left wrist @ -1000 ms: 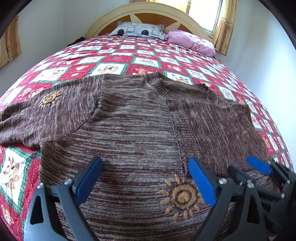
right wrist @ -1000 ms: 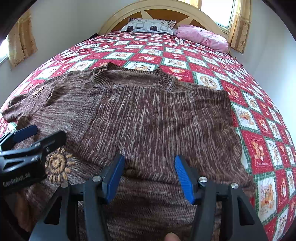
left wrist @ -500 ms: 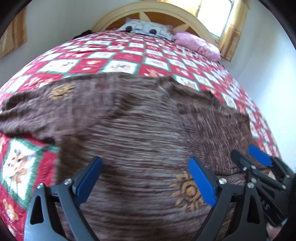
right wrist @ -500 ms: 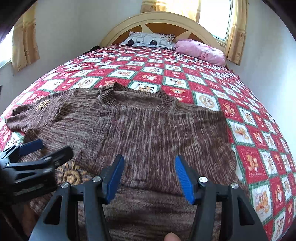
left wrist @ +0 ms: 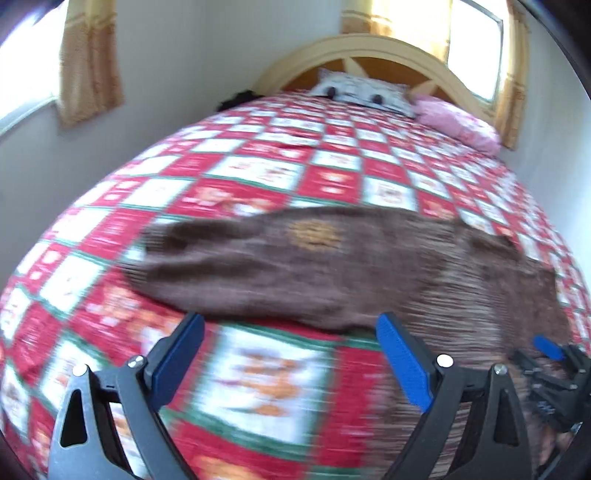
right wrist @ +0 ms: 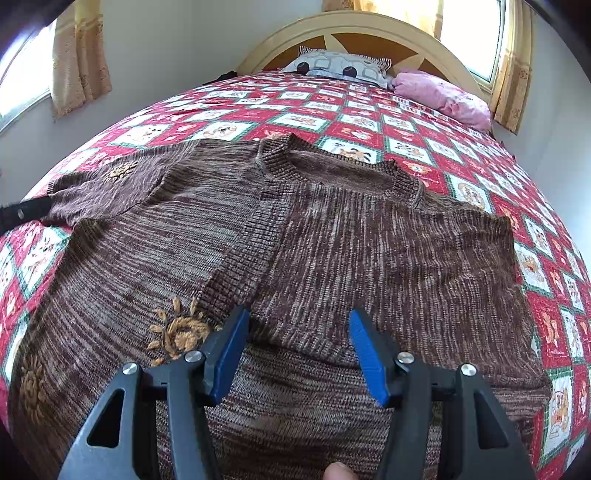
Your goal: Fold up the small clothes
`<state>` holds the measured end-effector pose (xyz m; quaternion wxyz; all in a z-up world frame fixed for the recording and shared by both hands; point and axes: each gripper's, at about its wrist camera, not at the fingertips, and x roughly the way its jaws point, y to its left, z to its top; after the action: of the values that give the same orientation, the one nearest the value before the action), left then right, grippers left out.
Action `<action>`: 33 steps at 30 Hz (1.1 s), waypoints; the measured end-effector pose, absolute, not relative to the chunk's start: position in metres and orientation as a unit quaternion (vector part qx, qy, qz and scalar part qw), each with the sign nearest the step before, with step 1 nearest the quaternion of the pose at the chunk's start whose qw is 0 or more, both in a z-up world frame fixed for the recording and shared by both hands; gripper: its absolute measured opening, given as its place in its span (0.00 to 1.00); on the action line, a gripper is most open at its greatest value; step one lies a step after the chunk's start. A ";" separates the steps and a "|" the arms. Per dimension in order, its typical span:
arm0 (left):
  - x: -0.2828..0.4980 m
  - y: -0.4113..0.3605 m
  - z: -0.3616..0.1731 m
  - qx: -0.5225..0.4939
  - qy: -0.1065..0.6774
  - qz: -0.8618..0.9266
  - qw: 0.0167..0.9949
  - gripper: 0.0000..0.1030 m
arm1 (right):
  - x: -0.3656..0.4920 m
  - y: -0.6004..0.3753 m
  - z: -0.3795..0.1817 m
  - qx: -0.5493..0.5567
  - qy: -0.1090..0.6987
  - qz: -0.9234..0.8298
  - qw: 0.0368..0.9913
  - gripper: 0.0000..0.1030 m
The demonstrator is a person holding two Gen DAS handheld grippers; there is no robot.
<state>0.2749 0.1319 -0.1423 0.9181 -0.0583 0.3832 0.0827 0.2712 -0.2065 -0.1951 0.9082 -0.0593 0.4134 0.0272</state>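
Note:
A brown knit sweater (right wrist: 332,251) with orange sun motifs lies flat on the quilted bed, collar toward the headboard. Its right side lies folded in over the front. Its left sleeve (left wrist: 295,273) stretches out to the left. My left gripper (left wrist: 290,325) is open with nothing in it, over the quilt just in front of that sleeve; this view is blurred. One finger (right wrist: 22,214) of it shows at the sleeve's cuff. My right gripper (right wrist: 299,317) is open with nothing in it, above the sweater's lower middle, next to a sun motif (right wrist: 181,332). It also shows as the right gripper (left wrist: 535,354) at the lower right.
The red, white and green quilt (right wrist: 369,110) covers the whole bed. A patterned pillow (right wrist: 332,66) and a pink pillow (right wrist: 443,96) lie at the cream headboard (right wrist: 351,26). Curtained windows flank the bed. The left edge of the bed drops toward the wall.
My left gripper has swept left from over the sweater's body to the outstretched left sleeve, still open. My right gripper has drifted a little to the left and stays open.

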 end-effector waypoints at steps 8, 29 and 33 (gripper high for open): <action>0.283 0.234 -0.154 -0.119 0.390 0.161 0.899 0.86 | 0.267 -0.205 -0.194 -0.069 0.401 0.020 0.913 0.56; 0.324 0.256 -0.189 -0.297 0.385 0.108 0.867 0.07 | 0.261 -0.190 -0.191 -0.124 0.384 -0.005 0.915 0.56; 0.319 0.226 -0.155 -0.220 0.343 0.102 0.907 0.07 | 0.261 -0.191 -0.191 -0.122 0.385 -0.004 0.915 0.56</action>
<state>0.3191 0.2257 -0.1547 0.9075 -0.2201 0.3432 0.1015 0.2613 -0.1908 -0.1914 0.9149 -0.1220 0.3847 -0.0036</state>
